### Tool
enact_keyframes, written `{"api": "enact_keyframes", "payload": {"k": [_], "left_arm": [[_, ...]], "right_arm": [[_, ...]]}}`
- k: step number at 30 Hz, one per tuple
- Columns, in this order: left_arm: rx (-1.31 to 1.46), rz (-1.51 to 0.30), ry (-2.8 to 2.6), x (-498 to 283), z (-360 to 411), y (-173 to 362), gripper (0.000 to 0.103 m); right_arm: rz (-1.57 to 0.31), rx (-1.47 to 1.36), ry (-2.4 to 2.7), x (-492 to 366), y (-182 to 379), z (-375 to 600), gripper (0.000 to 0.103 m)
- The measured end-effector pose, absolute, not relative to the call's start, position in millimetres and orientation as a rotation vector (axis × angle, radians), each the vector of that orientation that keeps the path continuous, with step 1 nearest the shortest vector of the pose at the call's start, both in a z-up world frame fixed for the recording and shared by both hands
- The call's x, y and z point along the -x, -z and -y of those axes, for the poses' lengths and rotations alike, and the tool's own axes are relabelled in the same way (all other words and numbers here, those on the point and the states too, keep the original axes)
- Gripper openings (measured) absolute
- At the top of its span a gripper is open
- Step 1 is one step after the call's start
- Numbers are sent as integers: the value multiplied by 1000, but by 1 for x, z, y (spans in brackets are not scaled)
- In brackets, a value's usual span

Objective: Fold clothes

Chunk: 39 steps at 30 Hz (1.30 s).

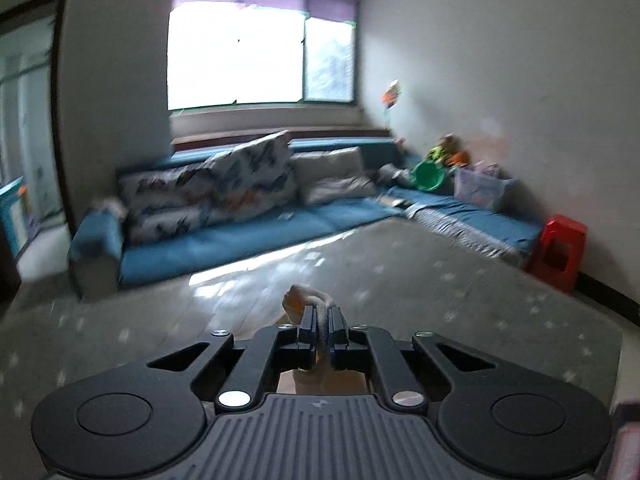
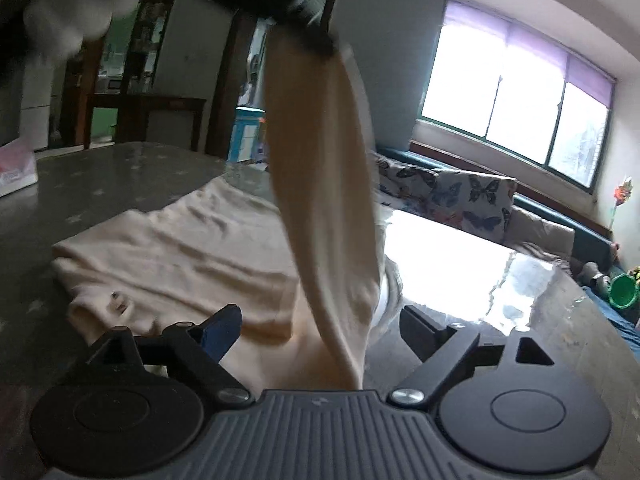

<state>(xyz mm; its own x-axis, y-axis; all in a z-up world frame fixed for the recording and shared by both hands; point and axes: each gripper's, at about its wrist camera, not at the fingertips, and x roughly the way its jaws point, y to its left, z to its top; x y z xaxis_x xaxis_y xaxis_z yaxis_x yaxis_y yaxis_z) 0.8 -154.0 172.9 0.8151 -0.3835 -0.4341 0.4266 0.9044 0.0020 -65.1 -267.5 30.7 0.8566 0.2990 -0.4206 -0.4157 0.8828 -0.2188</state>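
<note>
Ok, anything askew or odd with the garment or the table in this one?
Nothing damaged or spilled. The cream garment lies rumpled on the table, one part lifted in a strip by the shut left gripper. The right gripper is open, holding nothing. Motion blur hides detail.

Cream garment (image 2: 176, 248), one sleeve (image 2: 324, 208) raised.

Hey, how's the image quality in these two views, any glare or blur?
Left wrist view: window blown out, room motion-blurred, left hand-held gripper sharper. Right wrist view: glare on the table, lifted cream garment smeared by motion.
</note>
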Motion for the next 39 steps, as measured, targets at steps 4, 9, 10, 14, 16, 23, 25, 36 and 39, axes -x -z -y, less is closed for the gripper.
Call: {"api": "enact_keyframes", "payload": {"k": [4,9,10,14,16,23,25,36,39], "left_arm": [[-134,-419,489,-1,181,-189,6],[-168,-410,529,-4,208,-193,6],[-171,-410,536,-5,212,-193,6],[-181,-411,553,-8,222,-192,6],[-185,-413,559,-9,226,-191,6],[-188,-420,582,-10,234,-189,6],[-189,-421,591,-10,236,-188,6],[-183,-432,616,-12,243,-181,6],[-177,-424,627,-10,241,-182,6]], "right_arm": [[-390,303,-335,42,-33,262,92],[-397,351,-225,21,-24,264,92],[-404,354,-211,19,-23,266,92],[-464,311,-130,6,-18,284,92],[-474,317,-112,2,-17,289,92],[-446,346,-137,-4,-16,284,92],[-456,354,-90,-11,-12,282,92],[-480,378,-27,-16,-6,278,94],[-522,352,8,-26,-3,283,94]]}}
